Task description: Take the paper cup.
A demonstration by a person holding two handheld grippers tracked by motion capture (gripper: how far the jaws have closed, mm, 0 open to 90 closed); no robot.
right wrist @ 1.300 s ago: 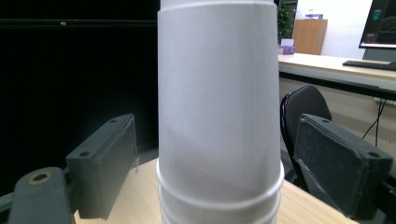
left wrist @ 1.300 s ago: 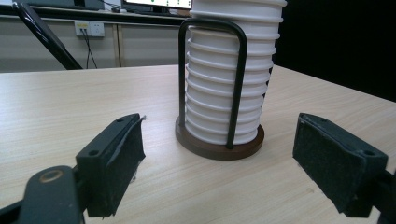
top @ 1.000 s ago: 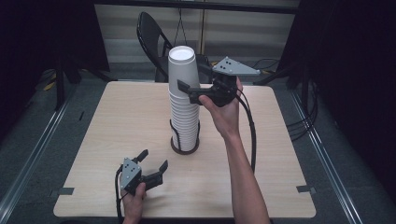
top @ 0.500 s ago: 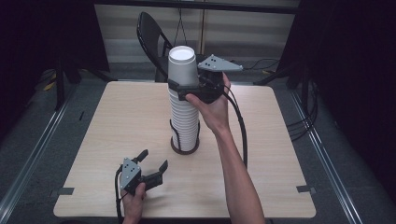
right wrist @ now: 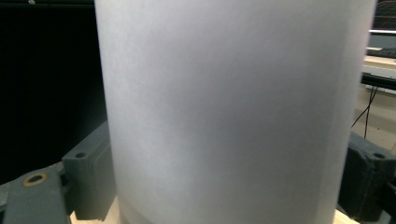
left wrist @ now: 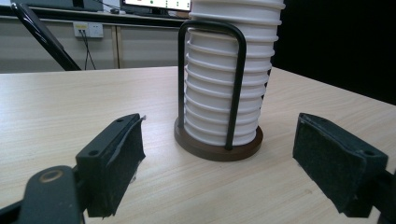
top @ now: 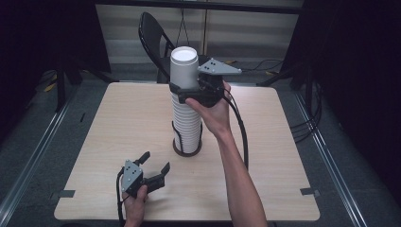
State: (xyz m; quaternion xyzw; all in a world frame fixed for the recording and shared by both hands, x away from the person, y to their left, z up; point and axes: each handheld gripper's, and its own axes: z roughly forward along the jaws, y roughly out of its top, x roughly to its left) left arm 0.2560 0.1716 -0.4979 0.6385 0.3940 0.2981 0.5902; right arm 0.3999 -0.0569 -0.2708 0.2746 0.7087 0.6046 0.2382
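A tall stack of white paper cups (top: 187, 120) stands mid-table in a holder with a black wire loop (left wrist: 236, 88) and a round brown base (left wrist: 217, 148). My right gripper (top: 183, 89) is held high at the stack's top, one jaw on each side of the top cup (top: 183, 66). In the right gripper view both pads (right wrist: 91, 182) press the cup's white wall (right wrist: 229, 107). My left gripper (top: 155, 161) rests open on the table near the front left edge. It points at the holder's base, with nothing between its pads (left wrist: 116, 158).
The light wooden table (top: 288, 142) has bare surface on both sides of the holder. A black folding chair (top: 153, 35) stands behind its far edge. The right gripper's cable (top: 241, 132) hangs beside the forearm. Dark floor and rails surround the table.
My right gripper has moved left from beside the stack and its jaws have come in around the top cup. The left gripper has stayed still.
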